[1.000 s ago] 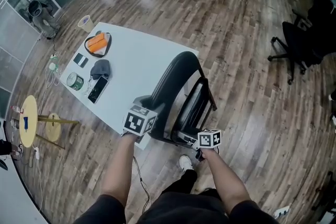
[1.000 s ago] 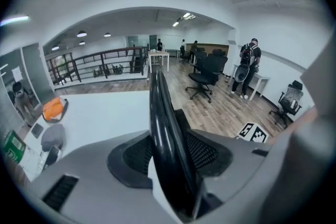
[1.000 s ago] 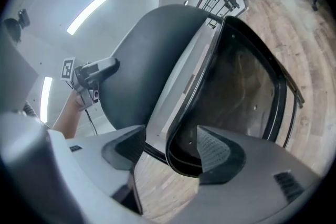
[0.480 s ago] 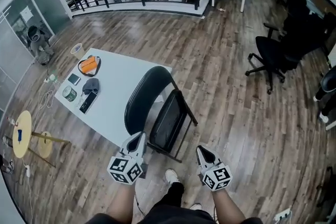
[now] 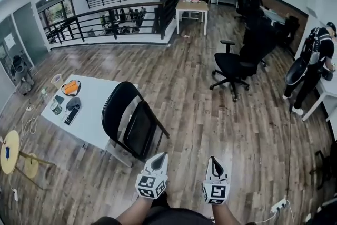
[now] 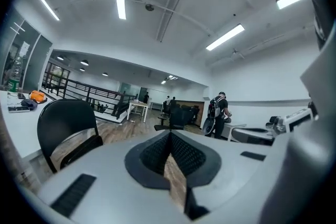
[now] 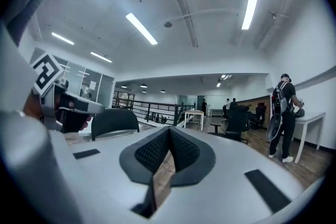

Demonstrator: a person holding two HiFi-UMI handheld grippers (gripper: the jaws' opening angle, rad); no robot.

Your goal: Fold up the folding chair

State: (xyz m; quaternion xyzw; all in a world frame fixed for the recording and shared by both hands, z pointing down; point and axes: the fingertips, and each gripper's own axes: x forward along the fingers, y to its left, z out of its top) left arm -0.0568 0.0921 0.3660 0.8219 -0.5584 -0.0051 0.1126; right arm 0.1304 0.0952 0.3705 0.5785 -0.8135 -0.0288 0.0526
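Left gripper (image 6: 169,136): jaws closed tight, nothing between them. Right gripper (image 7: 169,134): jaws pressed together too, empty. Both point level, side by side, well apart from the folding chair (image 5: 134,124). The chair stands on the wood floor (image 5: 210,113) just beside the white table (image 5: 95,108), at its near edge. Its seat is tilted steeply up, and it lies ahead and left of both jaws.
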